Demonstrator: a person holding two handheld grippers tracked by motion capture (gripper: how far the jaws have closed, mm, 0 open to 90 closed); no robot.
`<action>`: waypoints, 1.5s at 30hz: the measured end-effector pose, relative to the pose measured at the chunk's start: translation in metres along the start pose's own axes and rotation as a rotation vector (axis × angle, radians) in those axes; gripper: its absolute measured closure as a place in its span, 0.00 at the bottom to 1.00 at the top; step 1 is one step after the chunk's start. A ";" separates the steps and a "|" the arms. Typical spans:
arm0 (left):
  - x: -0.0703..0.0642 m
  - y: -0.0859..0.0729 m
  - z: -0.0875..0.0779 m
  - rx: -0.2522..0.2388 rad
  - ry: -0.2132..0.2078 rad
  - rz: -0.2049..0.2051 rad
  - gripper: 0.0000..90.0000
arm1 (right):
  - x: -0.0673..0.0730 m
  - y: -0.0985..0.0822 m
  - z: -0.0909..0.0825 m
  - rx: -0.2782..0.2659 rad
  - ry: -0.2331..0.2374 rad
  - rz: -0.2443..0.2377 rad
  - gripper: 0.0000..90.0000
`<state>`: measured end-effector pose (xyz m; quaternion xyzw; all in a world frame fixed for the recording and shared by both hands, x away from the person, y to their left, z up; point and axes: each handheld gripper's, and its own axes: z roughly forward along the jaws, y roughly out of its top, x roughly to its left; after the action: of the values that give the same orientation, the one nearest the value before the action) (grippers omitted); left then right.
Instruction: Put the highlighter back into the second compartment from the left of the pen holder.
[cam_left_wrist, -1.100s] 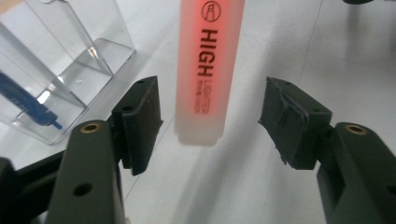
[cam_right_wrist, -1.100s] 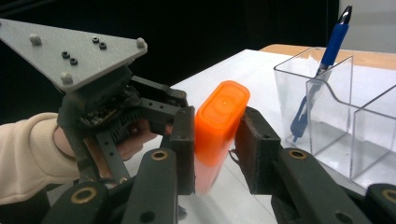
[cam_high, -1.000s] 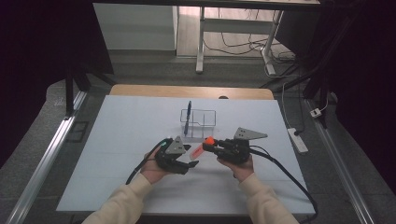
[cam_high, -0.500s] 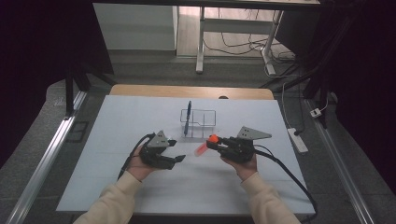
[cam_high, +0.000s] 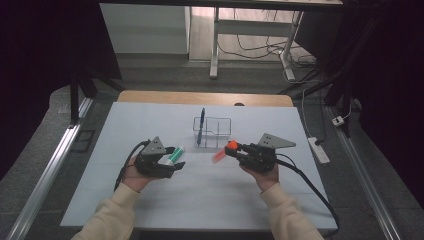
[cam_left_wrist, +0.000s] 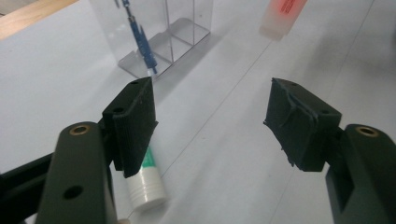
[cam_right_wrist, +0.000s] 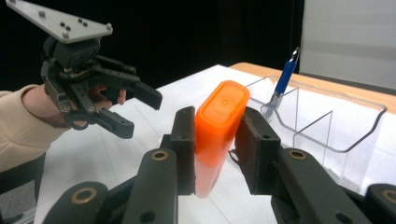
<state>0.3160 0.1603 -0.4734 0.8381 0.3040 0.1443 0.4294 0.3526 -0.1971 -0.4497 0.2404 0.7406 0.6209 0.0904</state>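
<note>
Open tongs (cam_left_wrist: 210, 121) above a green-and-white tube (cam_left_wrist: 145, 186) lying on table.

No writing can be read anywhere. The orange-capped tube (cam_left_wrist: 283, 14) at the upper right of the left gripper view carries red marks (too blurred to make out), and the green print on the white tube (cam_left_wrist: 145, 179) at the lower left is half hidden.

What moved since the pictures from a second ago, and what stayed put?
The left hand-held gripper slid away to the left, apart from the right one, and now hangs open by the green-and-white tube lying on the table. The right hand-held gripper stayed put, still clamped on the orange-capped tube. The clear organizer and its blue pen did not move.
</note>
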 end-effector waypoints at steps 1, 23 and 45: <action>0.001 -0.001 -0.001 0.000 0.002 -0.002 0.36 | 0.000 0.002 -0.001 -0.007 -0.001 0.000 0.76; 0.024 -0.029 -0.027 0.031 0.046 -0.079 0.35 | -0.016 0.047 0.008 -0.085 -0.046 -0.006 0.76; 0.028 -0.032 -0.020 0.067 0.034 -0.082 0.35 | -0.067 0.052 0.065 -0.002 -0.137 0.075 0.76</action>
<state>0.3154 0.2048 -0.4877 0.8363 0.3500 0.1307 0.4013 0.4515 -0.1661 -0.4246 0.3098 0.7225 0.6067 0.1180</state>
